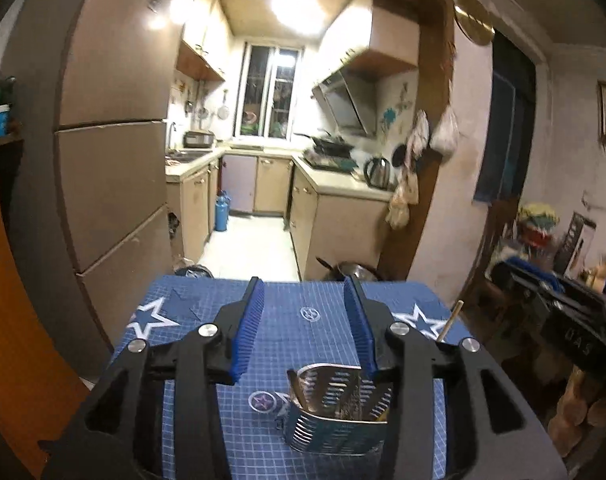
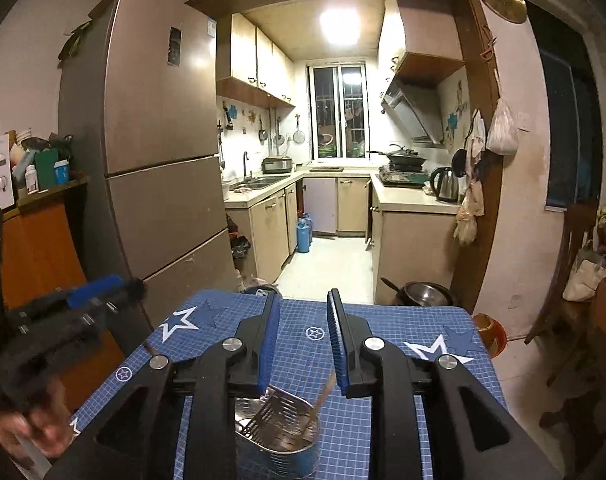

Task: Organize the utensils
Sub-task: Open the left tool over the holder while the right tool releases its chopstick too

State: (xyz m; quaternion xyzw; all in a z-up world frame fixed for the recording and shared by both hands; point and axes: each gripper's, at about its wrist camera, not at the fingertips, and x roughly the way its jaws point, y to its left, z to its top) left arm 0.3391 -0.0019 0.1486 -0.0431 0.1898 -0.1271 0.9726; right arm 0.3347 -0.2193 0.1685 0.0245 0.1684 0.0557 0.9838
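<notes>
A slotted steel utensil holder [image 1: 335,416] stands on the blue grid mat [image 1: 303,344], below my left gripper [image 1: 305,284], which is open and empty above the table. In the right wrist view the holder [image 2: 279,440] holds a slotted spatula head [image 2: 279,412] and a thin wooden stick [image 2: 325,394]. My right gripper [image 2: 303,296] is open and empty, raised above the holder. A wooden stick tip [image 1: 449,320] shows right of the left gripper's right finger. The left gripper also appears at the left edge of the right wrist view [image 2: 63,320], held by a hand.
The mat [image 2: 383,420] covers a small table. A tall fridge [image 2: 151,140] stands left, an orange cabinet [image 2: 35,260] beside it. A steel pot [image 2: 423,294] sits on the floor beyond the table's far edge. A chair [image 2: 571,280] and clutter are at the right.
</notes>
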